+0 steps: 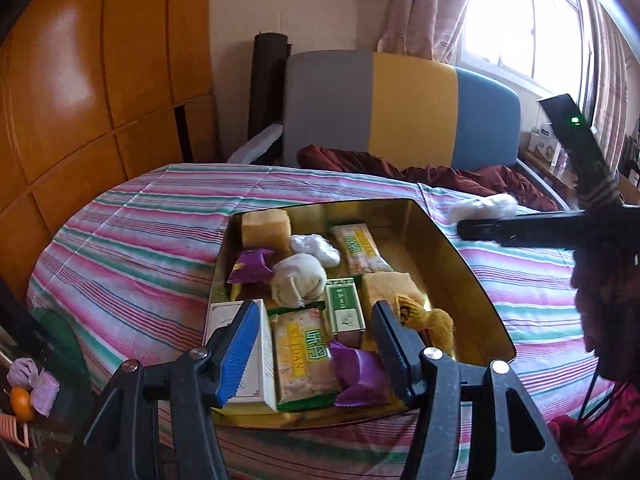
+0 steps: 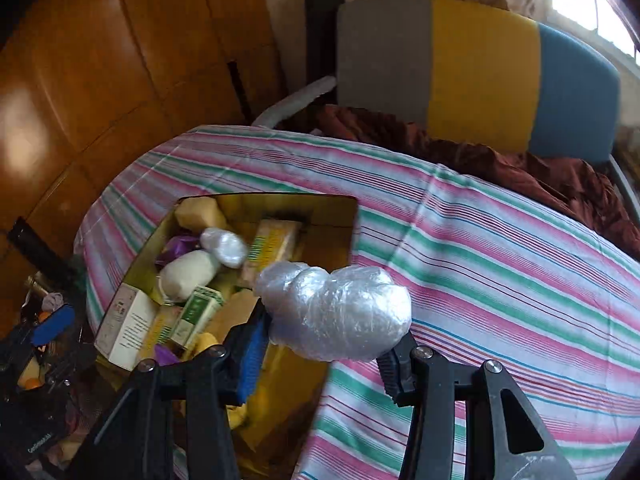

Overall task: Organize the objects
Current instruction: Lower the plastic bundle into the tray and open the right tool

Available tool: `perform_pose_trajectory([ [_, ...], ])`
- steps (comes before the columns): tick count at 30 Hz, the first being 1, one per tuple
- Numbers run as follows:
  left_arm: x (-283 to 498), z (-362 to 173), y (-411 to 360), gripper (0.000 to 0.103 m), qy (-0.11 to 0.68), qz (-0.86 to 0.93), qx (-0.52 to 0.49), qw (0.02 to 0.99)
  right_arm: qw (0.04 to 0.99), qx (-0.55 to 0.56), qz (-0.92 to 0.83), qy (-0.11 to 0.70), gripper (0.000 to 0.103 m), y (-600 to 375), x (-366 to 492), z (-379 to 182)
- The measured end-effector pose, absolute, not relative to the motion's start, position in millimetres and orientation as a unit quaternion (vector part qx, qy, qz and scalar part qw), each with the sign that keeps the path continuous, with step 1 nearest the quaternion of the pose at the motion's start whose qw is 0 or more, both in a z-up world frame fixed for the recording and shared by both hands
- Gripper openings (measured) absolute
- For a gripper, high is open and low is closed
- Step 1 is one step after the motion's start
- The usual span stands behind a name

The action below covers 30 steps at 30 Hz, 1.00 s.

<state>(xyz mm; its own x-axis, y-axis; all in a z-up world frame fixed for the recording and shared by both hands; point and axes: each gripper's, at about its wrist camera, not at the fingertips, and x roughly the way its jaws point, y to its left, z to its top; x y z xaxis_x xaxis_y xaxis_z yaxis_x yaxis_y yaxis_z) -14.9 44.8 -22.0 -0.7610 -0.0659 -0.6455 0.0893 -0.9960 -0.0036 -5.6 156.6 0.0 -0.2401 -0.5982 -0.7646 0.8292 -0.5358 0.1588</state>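
Striped bedsheet (image 1: 132,240) over a bed, wood-panelled wardrobe (image 1: 80,80) at 10 o'clock, grey-yellow-blue headboard (image 1: 400,108) at 12, window at 2.

Gold tin box (image 1: 452,248) at centre of left wrist view, already well filled: yellow sponge block (image 1: 266,229) at its 11 o'clock corner, purple wrapper (image 1: 250,268) just below, white cloth bundle (image 1: 298,280) mid-box, two green cracker packs, green carton (image 1: 345,306), white carton (image 1: 256,360) at 7.

Left gripper (image 1: 314,354) hovering over near end of box, jaws wide, nothing between them.

Right gripper (image 2: 324,364) clamped on clear plastic-wrapped bundle (image 2: 340,312), carried above sheet just beside box's right wall (image 2: 354,224), at 3 o'clock of box.

Step judged: transport of bundle to box, placing not yet done. Next move calls for shift toward 9 o'clock over free floor near right wall, lowering, then release. Soft wrap likely to cling to pads.
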Motion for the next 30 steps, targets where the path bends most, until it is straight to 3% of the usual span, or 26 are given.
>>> perform_pose_trajectory([
  [7,-15,-28,17,0.059,0.053,-0.934,0.346,0.072,0.456,0.443,-0.747,0.192,0.050,95,4,-45],
  [11,-15,-32,1,0.059,0.075,-0.931,0.346,0.093,0.440,0.460,-0.745,0.201,0.057,84,1,-64],
  [14,-15,-34,-5,0.059,0.081,-0.930,0.345,0.100,0.437,0.459,-0.747,0.201,0.066,89,-3,-67],
  [17,-16,-36,-8,0.062,0.087,-0.928,0.347,0.107,0.432,0.458,-0.752,0.194,0.083,94,-6,-66],
  [30,-9,-12,10,0.073,0.064,-0.937,0.302,0.166,0.421,0.412,-0.789,0.175,0.086,126,15,-41],
])
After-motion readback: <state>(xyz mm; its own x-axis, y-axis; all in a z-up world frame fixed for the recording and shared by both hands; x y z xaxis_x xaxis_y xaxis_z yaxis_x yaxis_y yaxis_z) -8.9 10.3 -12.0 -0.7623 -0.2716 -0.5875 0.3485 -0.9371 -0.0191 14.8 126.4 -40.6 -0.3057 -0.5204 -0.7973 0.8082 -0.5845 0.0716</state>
